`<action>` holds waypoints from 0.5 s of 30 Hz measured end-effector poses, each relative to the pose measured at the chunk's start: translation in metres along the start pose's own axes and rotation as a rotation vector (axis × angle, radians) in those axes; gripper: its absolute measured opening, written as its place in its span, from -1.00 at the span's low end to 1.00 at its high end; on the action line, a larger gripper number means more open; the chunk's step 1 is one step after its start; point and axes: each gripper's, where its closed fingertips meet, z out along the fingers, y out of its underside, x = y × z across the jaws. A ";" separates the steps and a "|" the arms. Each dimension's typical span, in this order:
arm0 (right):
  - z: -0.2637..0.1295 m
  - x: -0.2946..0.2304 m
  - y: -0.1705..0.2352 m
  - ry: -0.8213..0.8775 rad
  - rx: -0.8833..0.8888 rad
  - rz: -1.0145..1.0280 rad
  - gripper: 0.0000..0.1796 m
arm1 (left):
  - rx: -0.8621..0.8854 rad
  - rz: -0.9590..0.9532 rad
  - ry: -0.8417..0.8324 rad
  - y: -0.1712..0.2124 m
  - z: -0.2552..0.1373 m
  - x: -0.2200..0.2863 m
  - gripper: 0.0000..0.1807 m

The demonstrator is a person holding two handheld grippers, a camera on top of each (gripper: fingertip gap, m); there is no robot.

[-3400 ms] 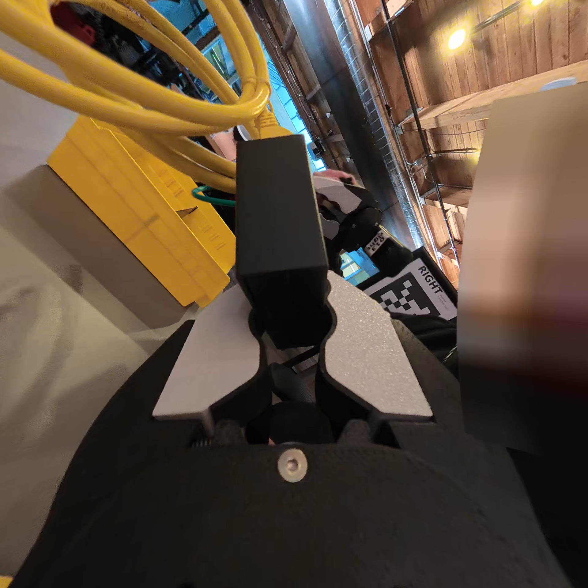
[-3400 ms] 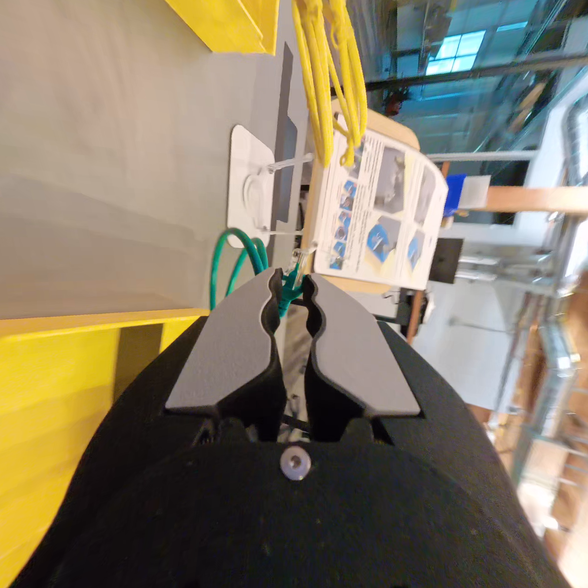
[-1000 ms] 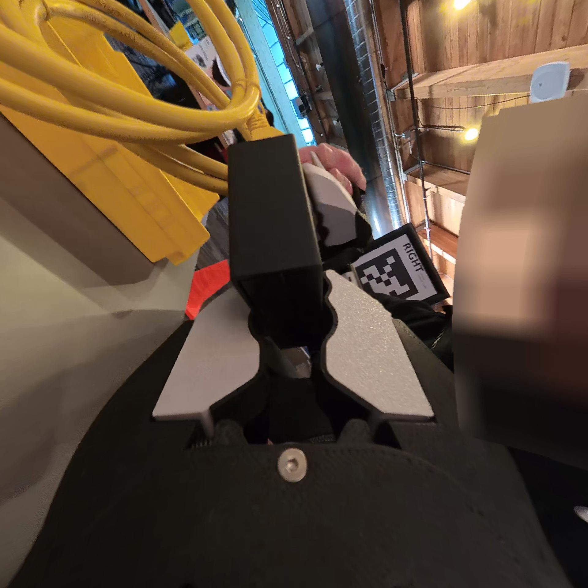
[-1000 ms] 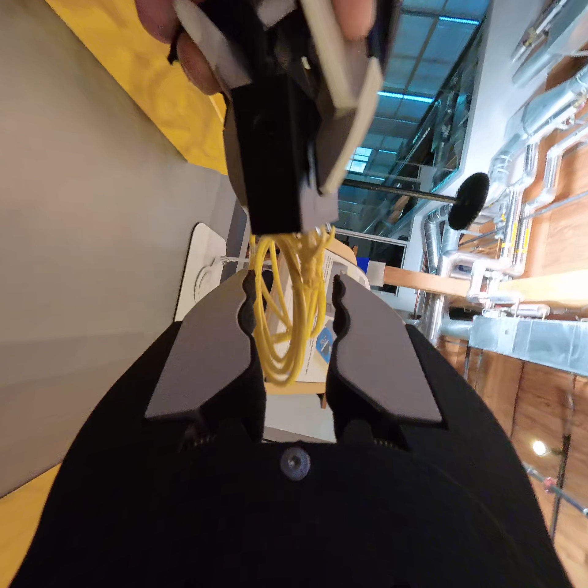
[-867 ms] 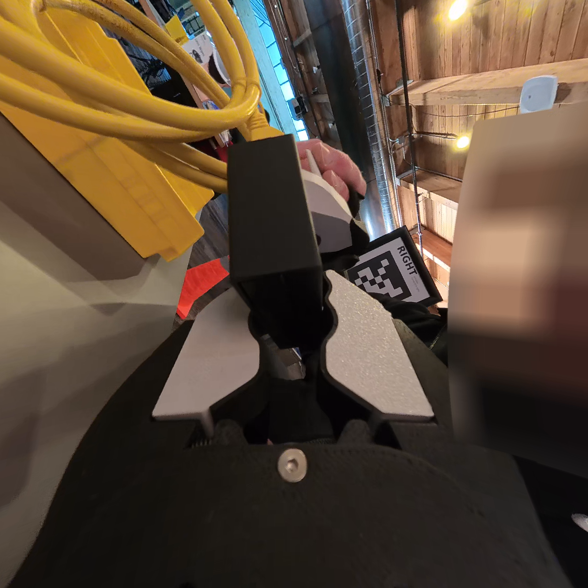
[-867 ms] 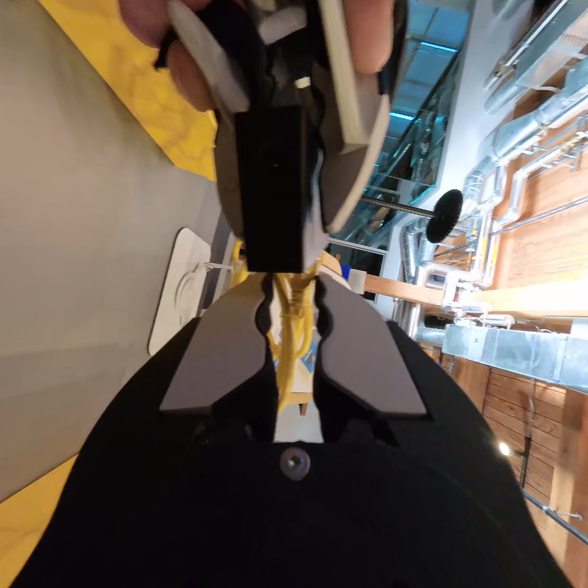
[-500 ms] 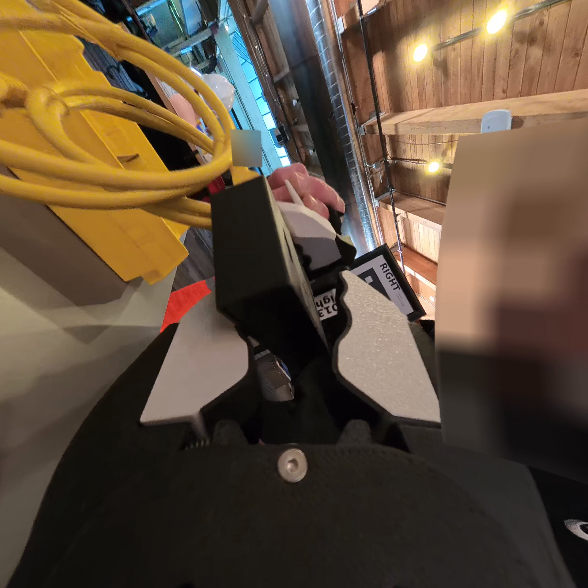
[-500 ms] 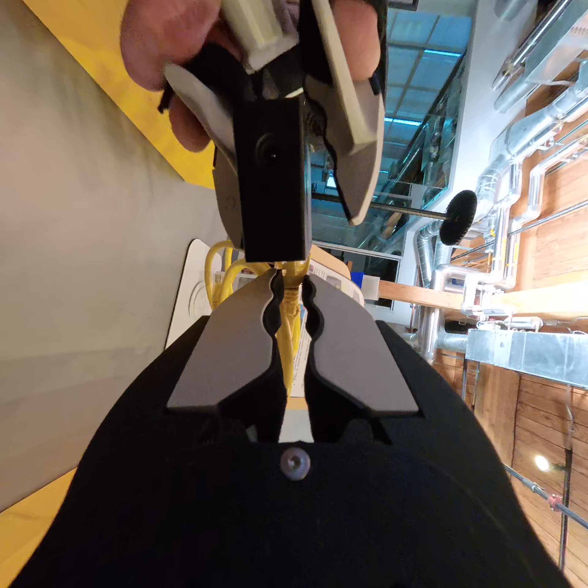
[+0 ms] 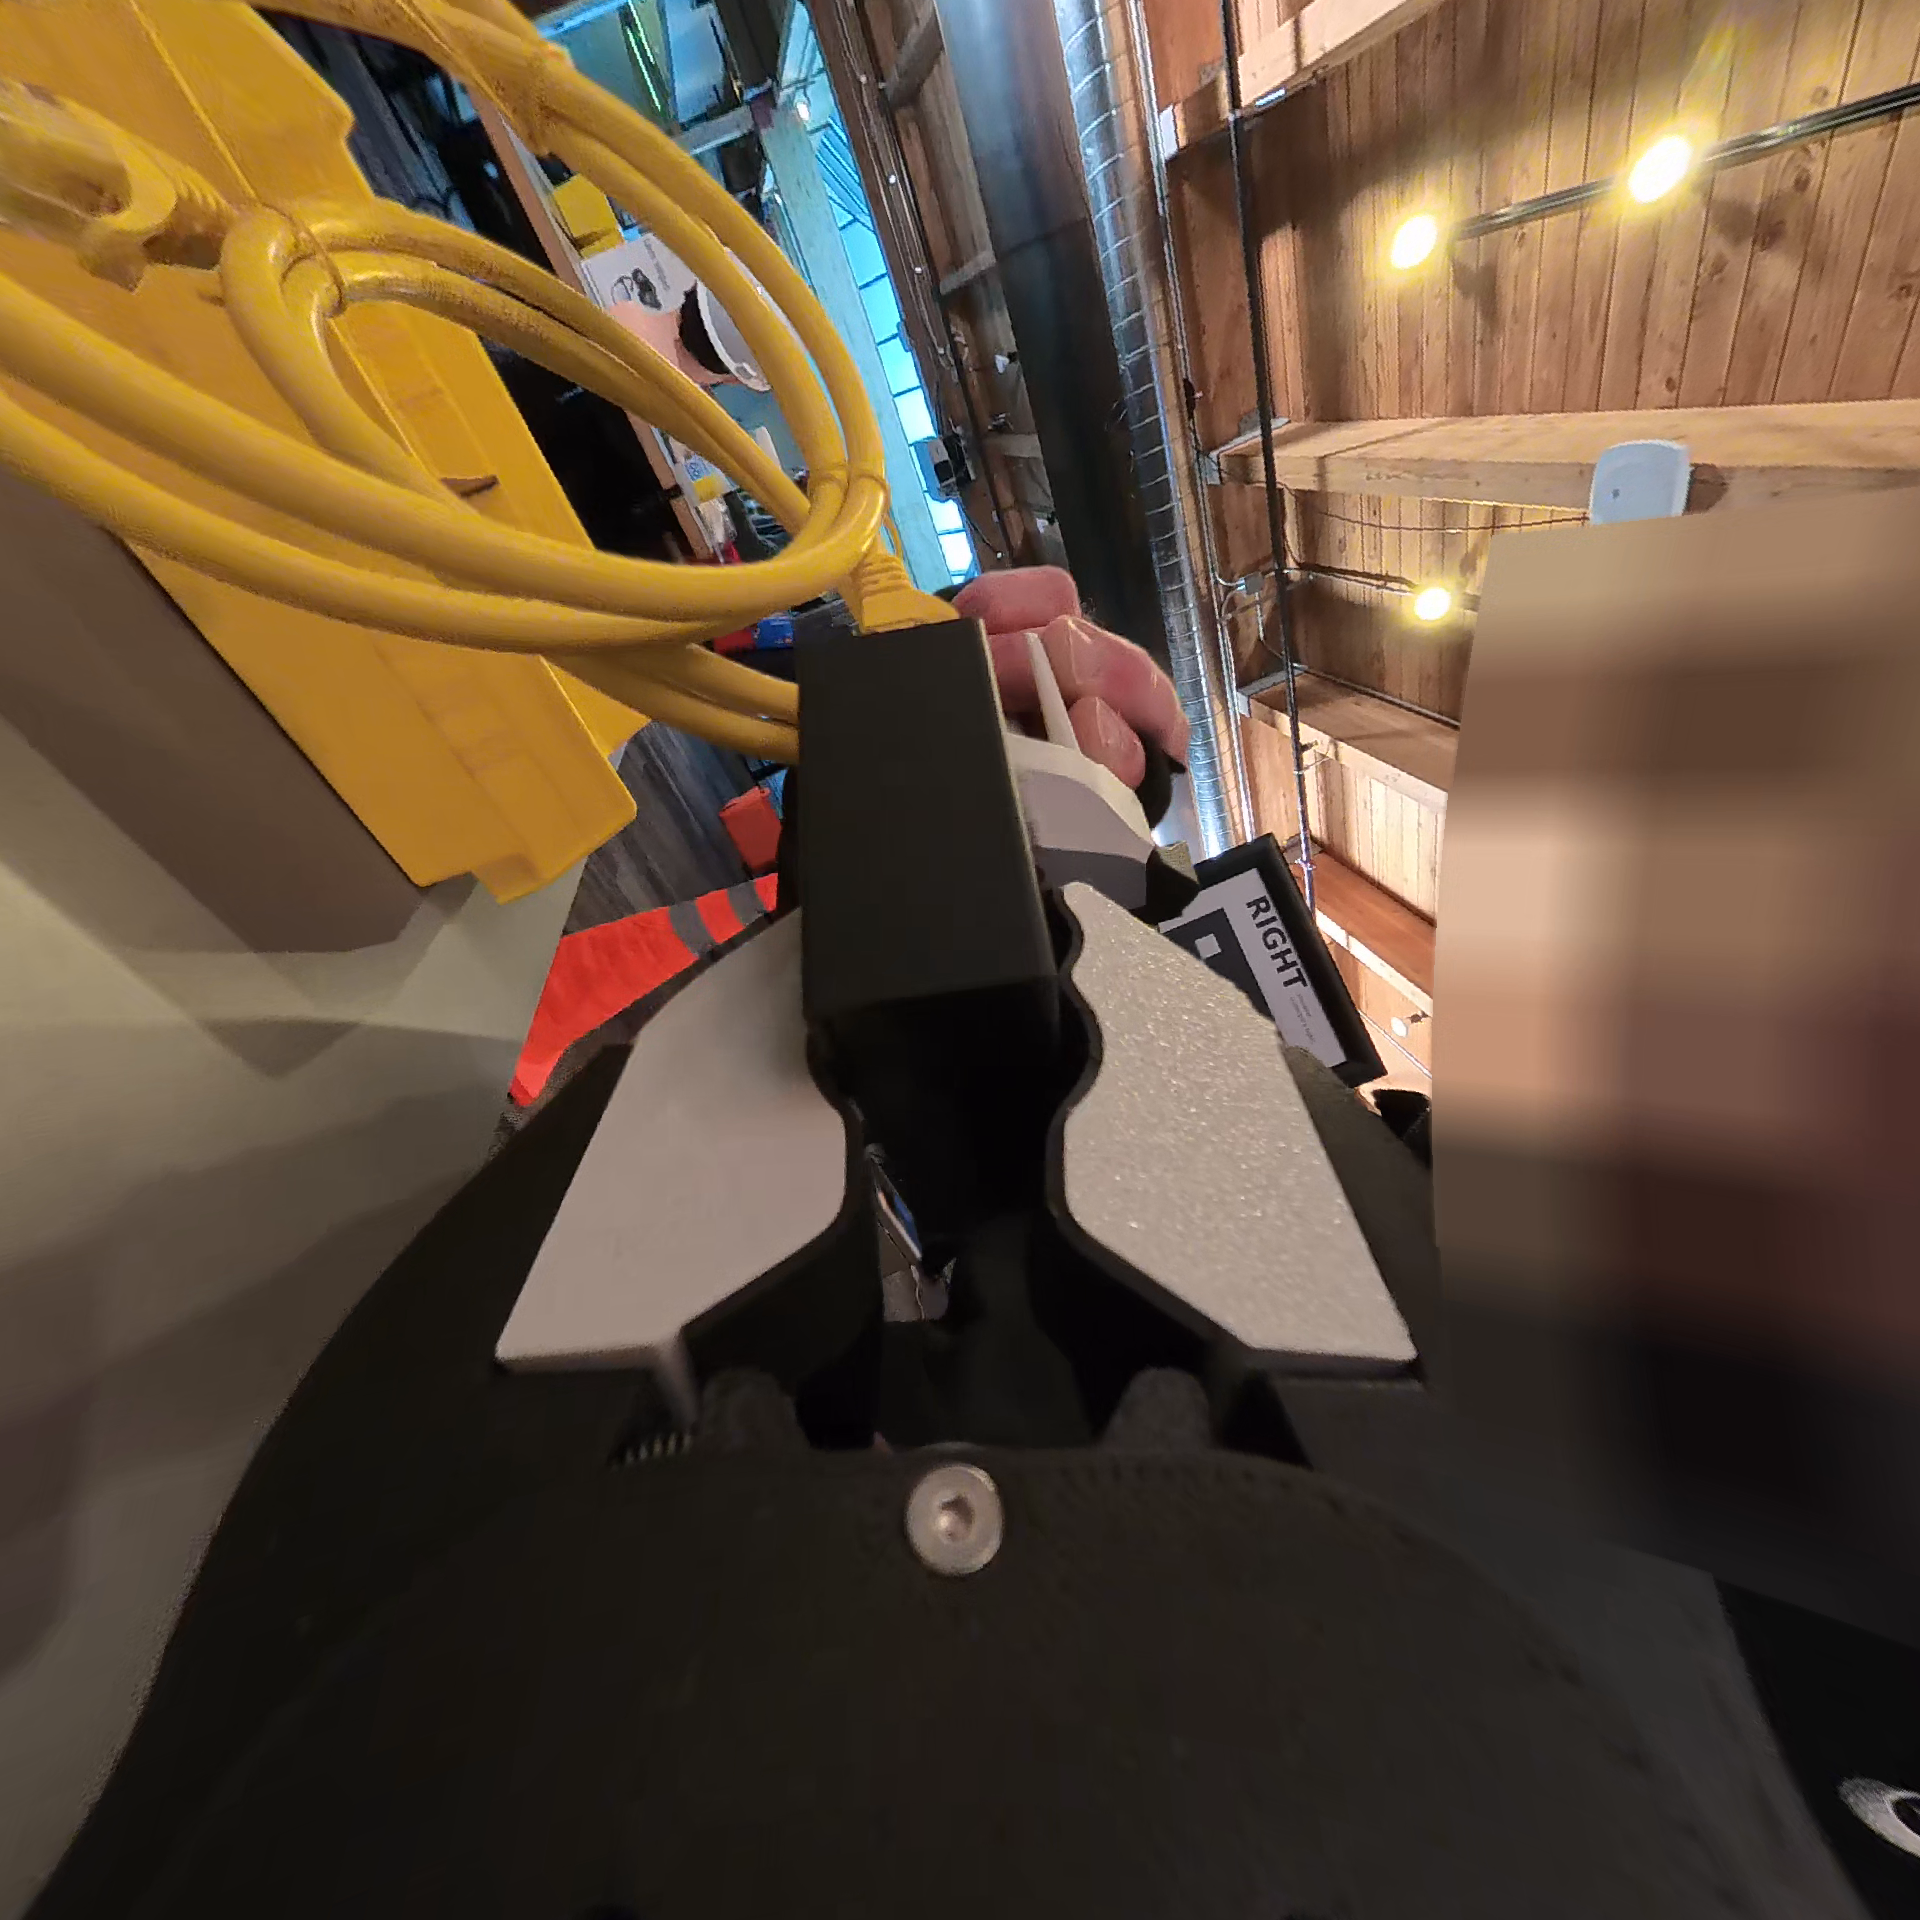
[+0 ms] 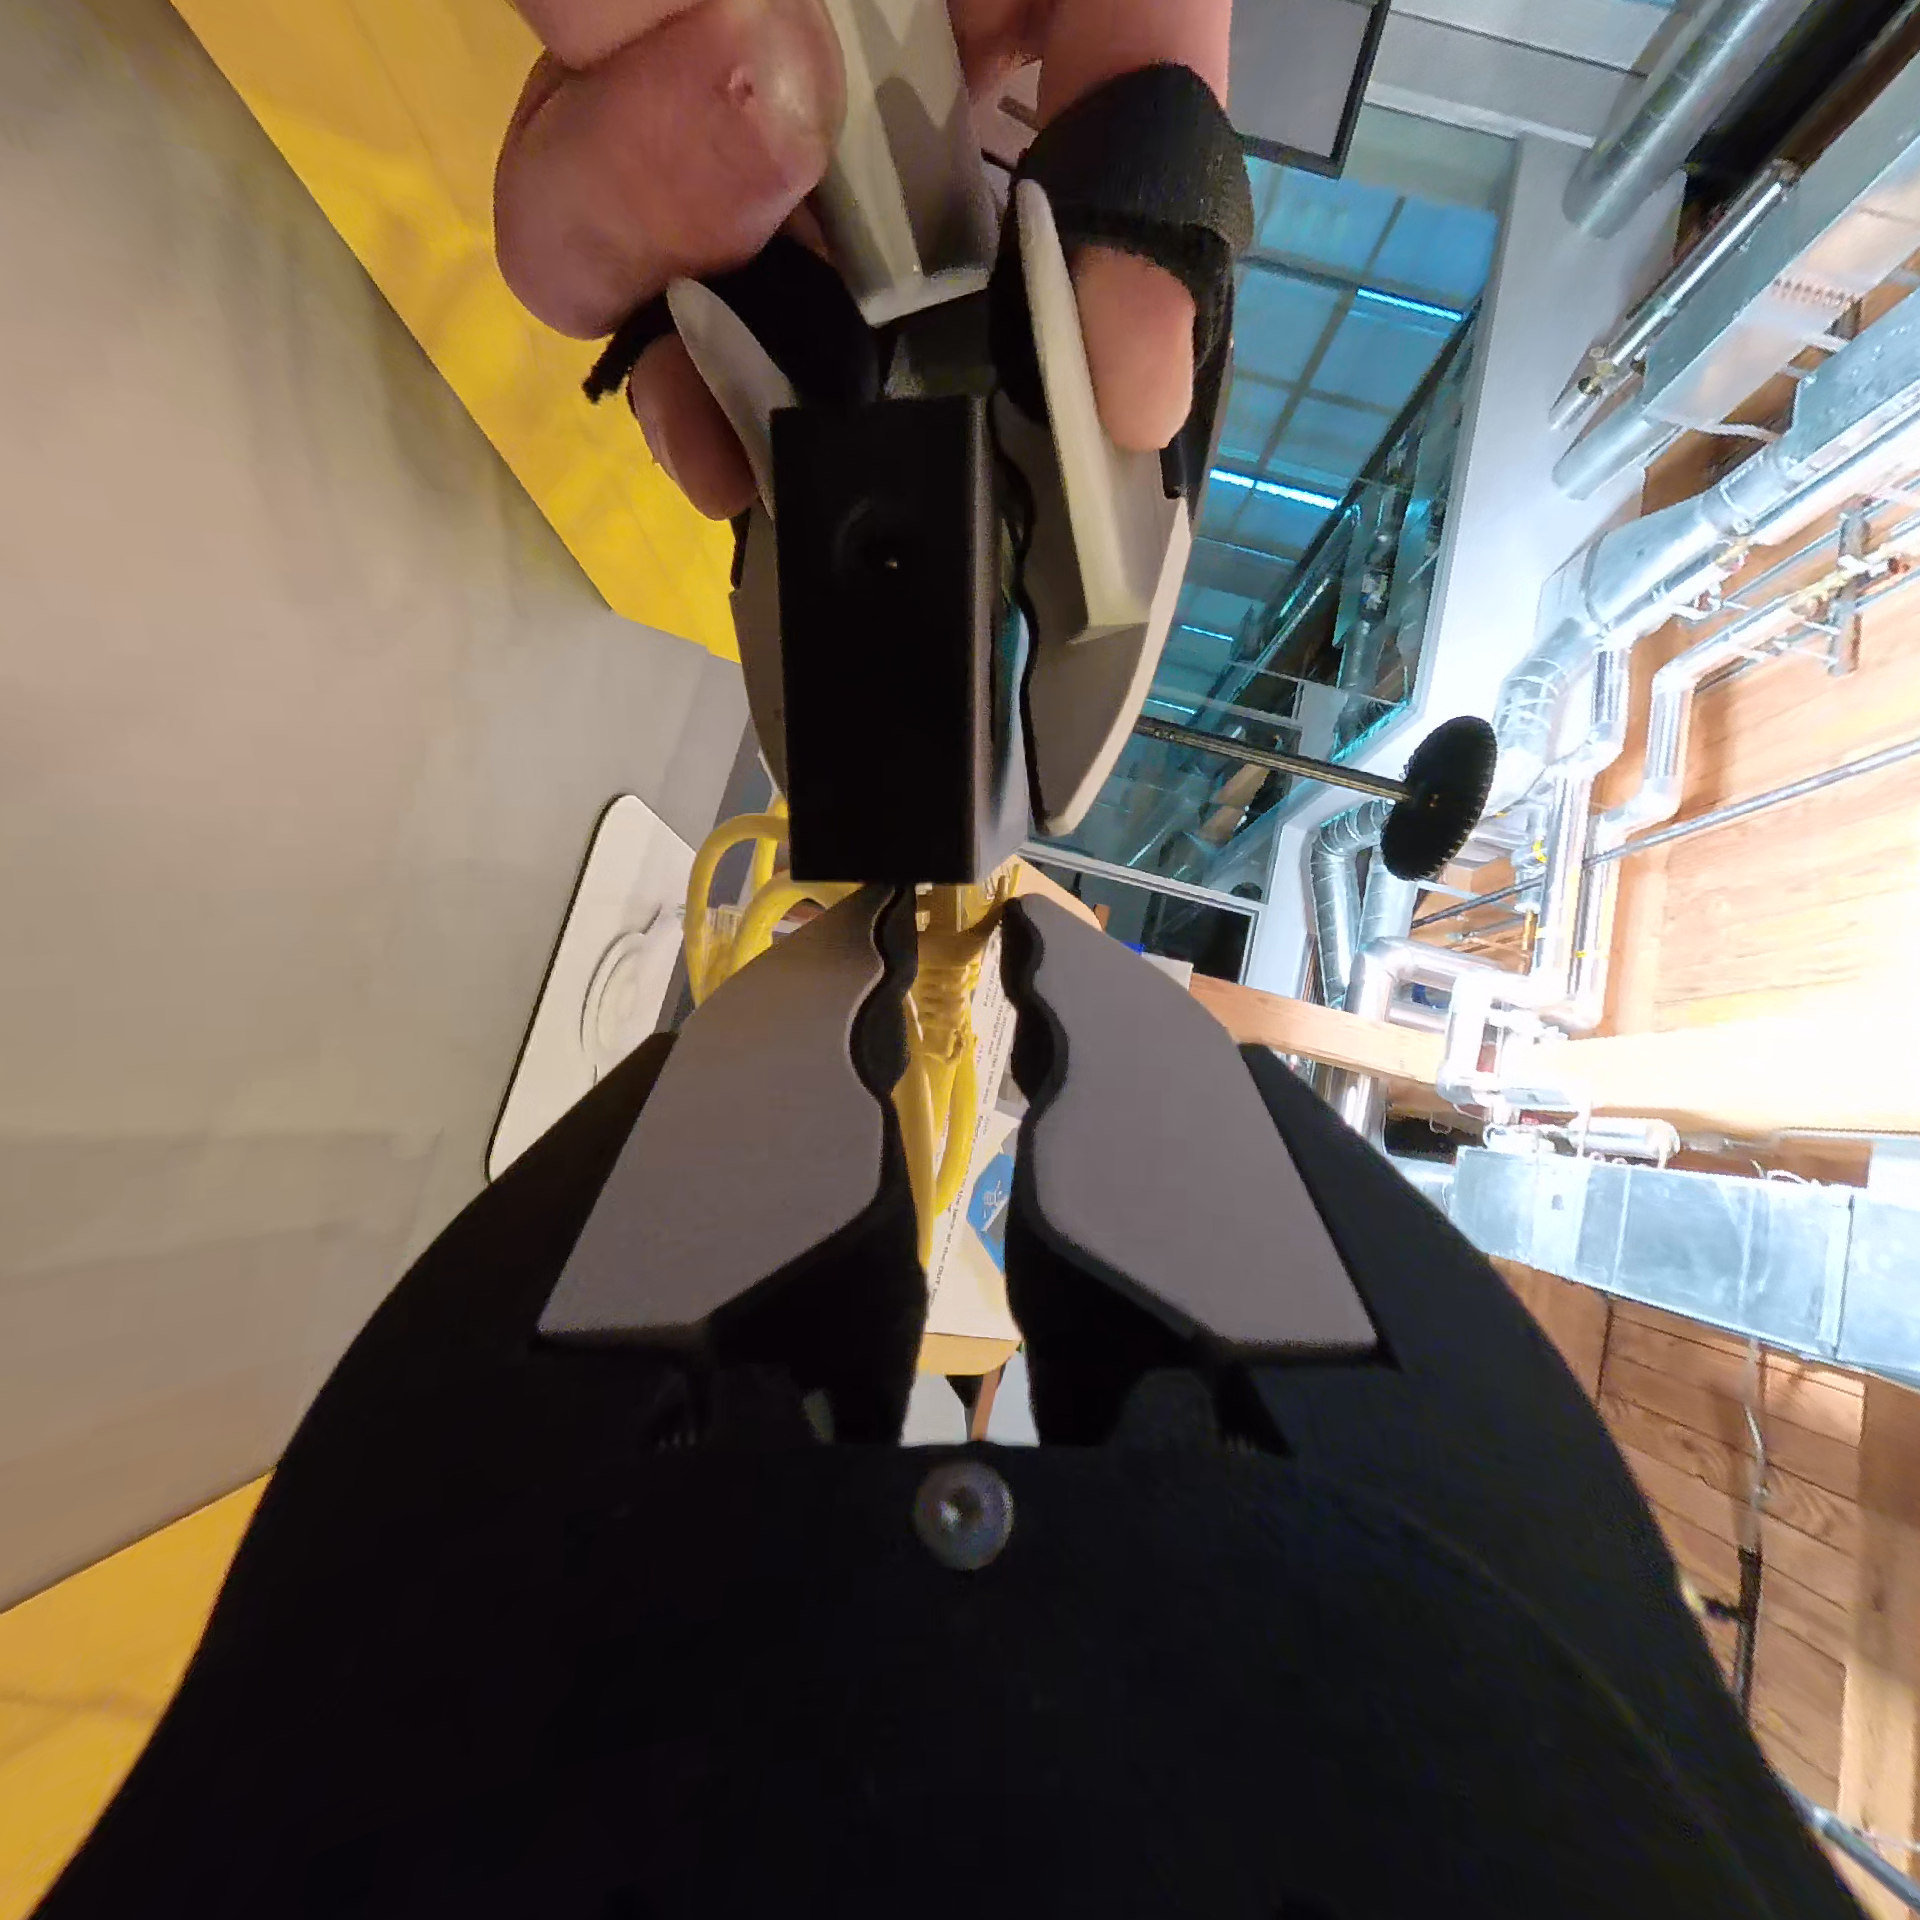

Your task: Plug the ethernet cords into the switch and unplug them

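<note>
My left gripper (image 9: 930,935) is shut on a black switch box (image 9: 904,810) and holds it in the air. A yellow ethernet cord (image 9: 416,540) hangs in a coil, and its plug (image 9: 883,603) meets the switch's far end. In the right wrist view the switch (image 10: 883,644) sits just above my right gripper (image 10: 948,914). That gripper is closed narrowly around the yellow plug (image 10: 951,966) right below the switch. I cannot tell how deep the plug sits in the port. A hand (image 10: 665,187) holds the left gripper.
A grey table (image 10: 208,727) carries yellow bins (image 9: 416,675) and a white plate (image 10: 582,997). A picture sheet (image 10: 987,1195) lies behind the cord. An orange vest (image 9: 644,956) lies beyond the table edge. A hand on the right gripper (image 9: 1060,665) shows past the switch. Both grippers' tips are close together, under 4 cm apart.
My right gripper, which held a green cord earlier, came under the switch and closed around the yellow plug. My left gripper kept the switch, tilting it briefly.
</note>
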 end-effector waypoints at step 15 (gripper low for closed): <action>-0.002 -0.013 -0.005 -0.155 0.047 -0.044 -0.85 | -0.027 -0.045 -0.019 0.006 0.002 -0.008 -0.63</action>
